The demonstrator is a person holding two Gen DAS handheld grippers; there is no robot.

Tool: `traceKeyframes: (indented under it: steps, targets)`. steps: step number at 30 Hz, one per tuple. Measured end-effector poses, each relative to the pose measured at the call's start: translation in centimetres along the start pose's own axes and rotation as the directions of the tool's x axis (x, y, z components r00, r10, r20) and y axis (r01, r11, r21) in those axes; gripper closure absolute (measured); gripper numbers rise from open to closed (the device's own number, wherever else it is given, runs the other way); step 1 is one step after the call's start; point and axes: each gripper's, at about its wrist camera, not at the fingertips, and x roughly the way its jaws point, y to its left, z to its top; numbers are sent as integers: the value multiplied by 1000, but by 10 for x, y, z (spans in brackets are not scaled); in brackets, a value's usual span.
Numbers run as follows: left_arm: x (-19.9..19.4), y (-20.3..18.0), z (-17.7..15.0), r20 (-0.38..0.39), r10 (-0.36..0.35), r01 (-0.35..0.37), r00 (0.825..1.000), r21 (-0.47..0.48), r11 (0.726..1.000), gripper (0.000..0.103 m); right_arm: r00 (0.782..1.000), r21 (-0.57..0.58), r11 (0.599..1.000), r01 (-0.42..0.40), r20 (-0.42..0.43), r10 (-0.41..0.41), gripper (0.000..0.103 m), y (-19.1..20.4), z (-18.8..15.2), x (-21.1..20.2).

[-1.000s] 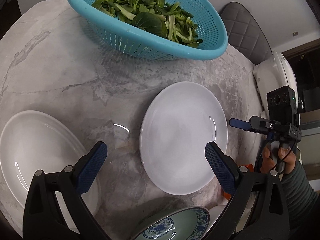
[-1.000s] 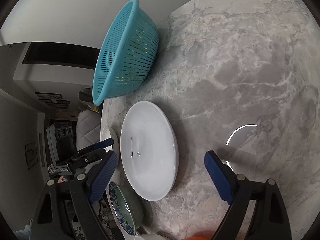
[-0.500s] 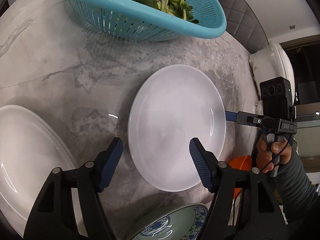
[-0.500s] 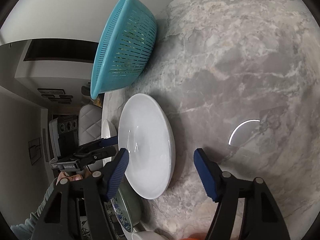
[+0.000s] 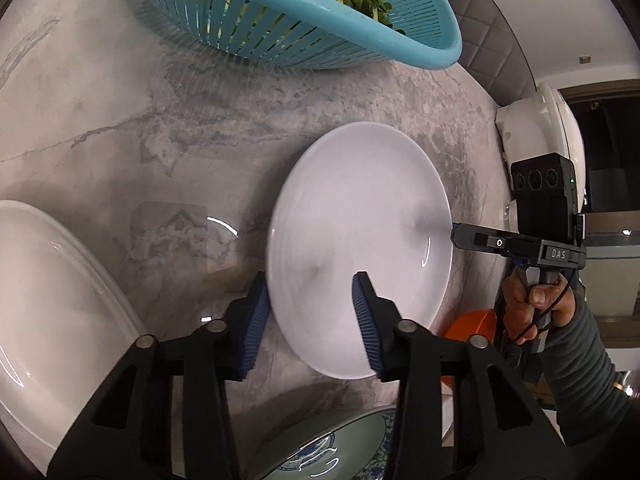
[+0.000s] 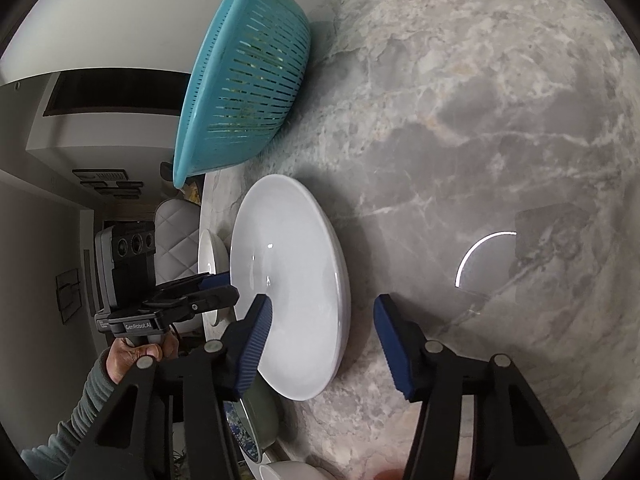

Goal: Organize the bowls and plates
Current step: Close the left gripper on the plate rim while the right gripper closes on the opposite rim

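A round white plate (image 5: 360,216) lies on the marble table (image 5: 120,120). My left gripper (image 5: 310,280) straddles its near-left rim, one pad outside the edge and one over the inside. Its jaws are closing, and the pads do not clamp the rim. My right gripper (image 6: 323,300) straddles the opposite rim of the white plate (image 6: 288,264); its jaws are closing too, with the outer pad still off the edge. A large white oval dish (image 5: 48,300) lies to the left. A green bowl with a blue pattern (image 5: 332,448) sits at the table's near edge.
A teal colander (image 5: 300,20) full of leafy greens stands behind the plate. An orange object (image 5: 468,324) and a small white bowl (image 6: 208,256) sit near the table edge. A white appliance (image 5: 540,132) and a grey padded chair (image 5: 492,40) stand beyond it.
Both grippers have narrowed from wide open around the white plate's opposite rims. The left gripper has dropped lower and closer to the plate.
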Motion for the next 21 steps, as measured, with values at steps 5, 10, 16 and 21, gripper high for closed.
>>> traceKeyframes:
  steps: [5,10,16,21]
  targets:
    - [4,1,-1,-6,-10,10,1000,-2,1000,75,1000,-7,1000,12,-4,-12,52,4,2,5]
    - [6,0,-2,-12,-2,2,1000,4,1000,75,999,-21,999,29,-21,-29,52,8,2,6]
    - [11,0,2,-17,0,0,1000,-8,1000,75,998,-35,998,50,-30,-51,55,7,0,5]
    - [16,-1,4,-27,27,-27,999,-22,999,82,993,-71,992,103,-47,-106,78,10,-2,10]
